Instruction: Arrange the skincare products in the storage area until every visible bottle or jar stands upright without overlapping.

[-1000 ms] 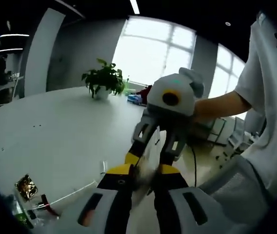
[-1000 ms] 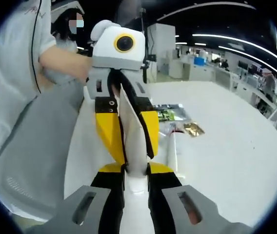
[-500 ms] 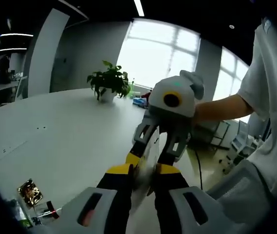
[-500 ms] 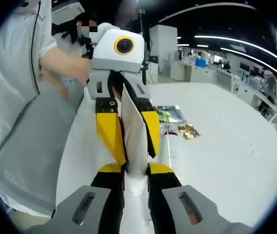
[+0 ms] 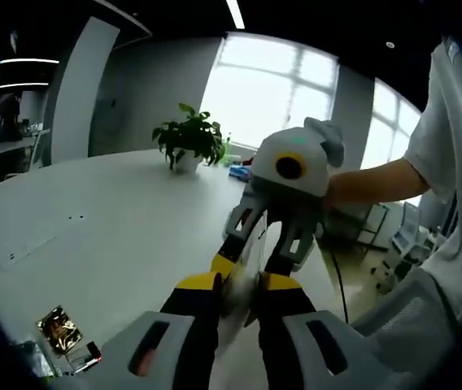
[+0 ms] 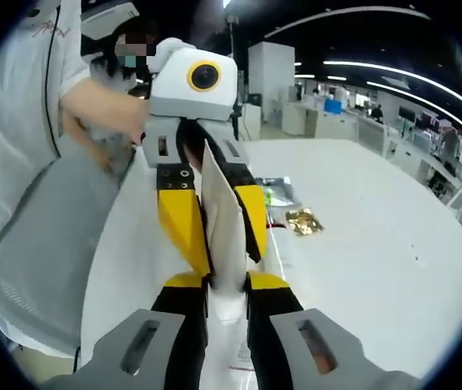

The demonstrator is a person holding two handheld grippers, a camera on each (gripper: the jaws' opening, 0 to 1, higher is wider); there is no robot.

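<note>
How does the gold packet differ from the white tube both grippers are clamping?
The white tube is held in the air, pinched at both ends by the left gripper and right gripper; the gold packet lies loose on the table. The tube is smooth, plain and long; the packet crinkled, shiny and small.

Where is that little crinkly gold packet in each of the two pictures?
Left gripper view: the gold packet lies low on the left, on the white table.
Right gripper view: the gold packet lies right of centre, just beyond the two grippers.
Shared landmark: the white tube that the left gripper and right gripper both clamp.
</note>
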